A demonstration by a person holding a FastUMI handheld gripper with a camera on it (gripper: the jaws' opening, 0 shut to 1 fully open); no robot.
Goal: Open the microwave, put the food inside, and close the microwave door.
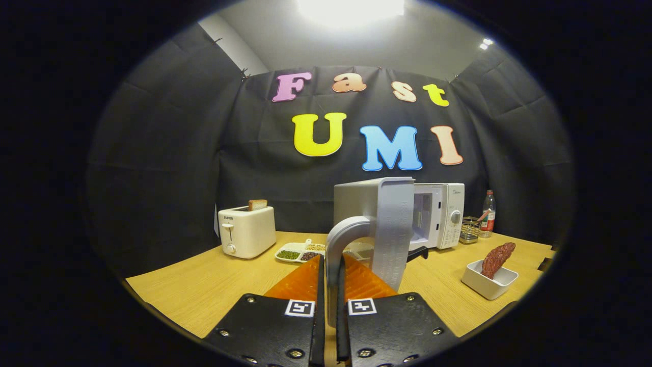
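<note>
A white microwave [440,214] stands on the wooden table [204,290] beyond my fingers. Its door [392,229] is swung far open toward me, edge-on, and the cavity shows behind it. The door's grey curved handle [341,239] runs down between my fingers. My gripper [330,267] is shut on that handle, both fingers pressing its sides. To the right of the fingers, a small white square dish [490,280] holds a reddish-brown piece of food [498,258] that leans up out of it.
A white toaster [246,230] with a bread slice sticking up stands at the left. A divided white plate of beans [300,252] lies between toaster and microwave. A wire basket [469,230] and a bottle [488,213] stand right of the microwave.
</note>
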